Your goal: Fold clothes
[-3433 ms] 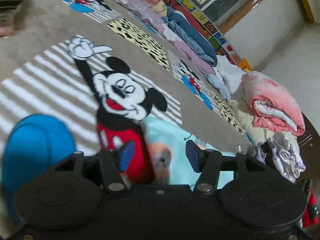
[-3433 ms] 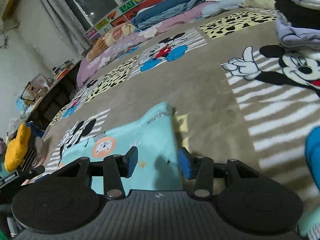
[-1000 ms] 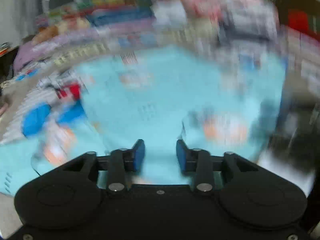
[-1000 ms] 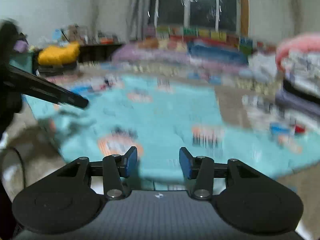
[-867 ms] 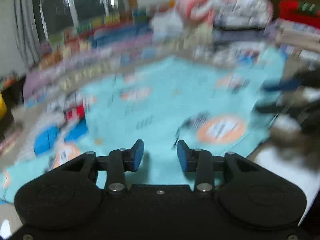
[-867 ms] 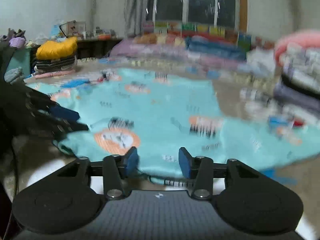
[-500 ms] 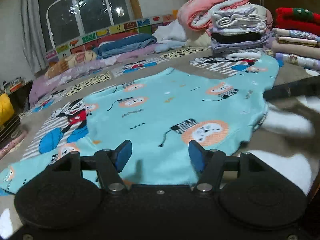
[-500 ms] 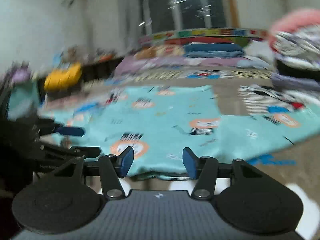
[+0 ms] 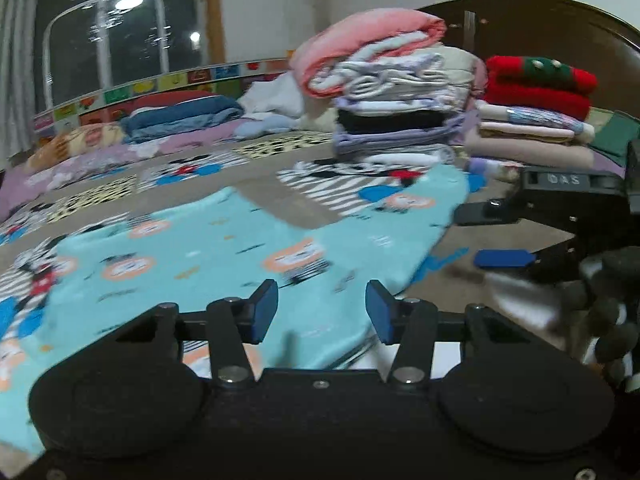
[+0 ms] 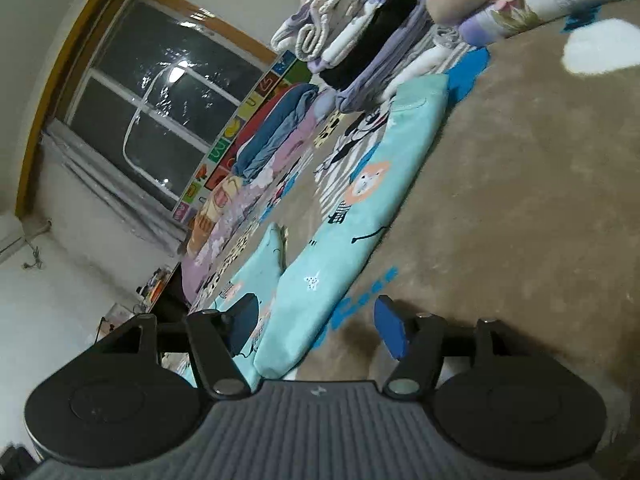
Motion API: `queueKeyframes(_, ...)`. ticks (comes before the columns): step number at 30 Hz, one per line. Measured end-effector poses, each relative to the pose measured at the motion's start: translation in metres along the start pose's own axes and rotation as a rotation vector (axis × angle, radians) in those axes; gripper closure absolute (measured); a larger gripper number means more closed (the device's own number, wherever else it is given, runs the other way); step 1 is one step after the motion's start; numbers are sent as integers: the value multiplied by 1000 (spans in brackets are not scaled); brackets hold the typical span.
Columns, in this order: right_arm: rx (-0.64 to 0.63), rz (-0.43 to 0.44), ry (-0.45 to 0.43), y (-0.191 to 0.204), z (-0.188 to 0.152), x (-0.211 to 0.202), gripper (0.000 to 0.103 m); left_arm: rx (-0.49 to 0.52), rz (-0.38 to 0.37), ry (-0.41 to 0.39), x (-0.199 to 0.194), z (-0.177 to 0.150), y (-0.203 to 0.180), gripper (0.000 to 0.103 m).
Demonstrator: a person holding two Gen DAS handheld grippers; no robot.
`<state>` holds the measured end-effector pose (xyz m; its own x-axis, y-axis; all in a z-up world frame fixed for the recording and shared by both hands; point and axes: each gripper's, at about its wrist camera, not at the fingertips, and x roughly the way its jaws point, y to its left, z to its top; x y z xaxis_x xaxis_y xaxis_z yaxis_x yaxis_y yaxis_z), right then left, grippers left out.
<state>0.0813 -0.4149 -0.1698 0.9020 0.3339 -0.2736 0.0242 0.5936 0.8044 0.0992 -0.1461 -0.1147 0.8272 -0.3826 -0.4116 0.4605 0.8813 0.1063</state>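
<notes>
One turquoise garment (image 9: 224, 252) lies spread on the blanket (image 10: 520, 208). Left gripper (image 9: 320, 312) and right gripper (image 10: 316, 320): both spread, empty. Two folded stacks (image 9: 392, 112) (behind) stand near.

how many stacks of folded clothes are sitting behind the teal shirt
2: a tall stack with a pink quilt on top directly behind the teal shirt, and a shorter stack topped by red knitwear to its right.
</notes>
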Motion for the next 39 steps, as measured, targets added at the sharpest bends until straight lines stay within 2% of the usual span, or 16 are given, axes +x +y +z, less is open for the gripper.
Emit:
queueKeyframes(3, 15, 30, -3, -4, 4, 2, 34, 7, 19, 8, 10, -10, -16, 54)
queueKeyframes(5, 36, 46, -13, -8, 9, 1, 32, -5, -23, 111, 27, -30, -22, 53)
queueKeyframes(7, 58, 59, -24, -13, 15, -1, 32, 68, 9, 66, 21, -37, -33, 52)
queueKeyframes(9, 74, 71, -32, -16, 22, -2, 32, 83, 7, 42, 12, -34, -39, 52)
queueKeyframes(10, 78, 78, -34, -17, 24, -2, 31, 83, -1, 31, 8, -33, -40, 46)
queueKeyframes(11, 83, 84, -36, -17, 26, -2, 31, 75, -10, 32, 6, -33, -40, 37)
queueKeyframes(13, 94, 91, -39, -19, 28, -2, 30, -3, -33, 129, 19, -34, -32, 37)
queueKeyframes(14, 100, 95, -43, -19, 29, -2, 30, -4, -26, 119, 16, -29, -32, 37)
queueKeyframes(17, 130, 111, -75, -21, 35, -3, 28, 140, -12, 64, 6, -11, -50, 37)
queueKeyframes(19, 166, 115, -113, -27, 41, -7, 28, 226, 10, 62, 9, -1, -63, 37)
queueKeyframes(21, 225, 126, -152, -35, 47, -11, 26, 266, 8, 80, 18, 6, -72, 37)
queueKeyframes(24, 272, 129, -198, -45, 55, -16, 23, 357, 36, 121, 42, 13, -83, 39)
queueKeyframes(25, 281, 127, -212, -48, 57, -18, 22, 387, 43, 131, 52, 15, -89, 43)
queueKeyframes(28, 315, 120, -239, -55, 61, -20, 20, 469, 74, 149, 76, 20, -106, 47)
queueKeyframes(35, 364, 107, -307, -69, 70, -27, 20, 688, 137, 151, 127, 31, -150, 55)
queueKeyframes(39, 395, 79, -371, -80, 73, -37, 20, 775, 161, 148, 150, 36, -172, 61)
